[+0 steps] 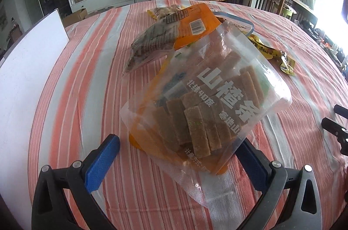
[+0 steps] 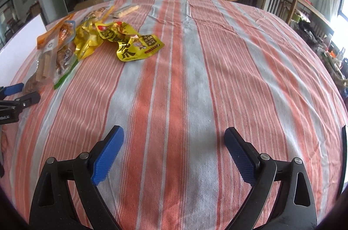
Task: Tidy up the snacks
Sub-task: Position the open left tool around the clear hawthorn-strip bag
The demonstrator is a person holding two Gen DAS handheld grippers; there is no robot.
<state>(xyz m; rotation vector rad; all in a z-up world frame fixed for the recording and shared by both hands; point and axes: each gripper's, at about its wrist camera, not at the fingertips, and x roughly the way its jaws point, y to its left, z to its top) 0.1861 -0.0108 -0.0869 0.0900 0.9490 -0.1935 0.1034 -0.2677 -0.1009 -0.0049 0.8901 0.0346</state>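
Note:
A clear bag of brown hawthorn strips (image 1: 208,104) with white Chinese lettering lies on the striped tablecloth (image 1: 87,69), its near end between the blue pads of my open left gripper (image 1: 174,156). Behind it lies an orange-and-clear snack bag (image 1: 165,38). Yellow packets (image 1: 271,54) lie to its right. In the right wrist view, my right gripper (image 2: 174,154) is open and empty over bare cloth. The yellow packets (image 2: 121,43) and other snack bags (image 2: 58,49) lie far left, with long packets (image 2: 126,10) behind them.
A white board (image 1: 28,69) lies at the table's left edge. The left gripper shows at the left edge of the right wrist view (image 2: 15,97). Wooden chairs (image 2: 280,4) stand beyond the far right edge.

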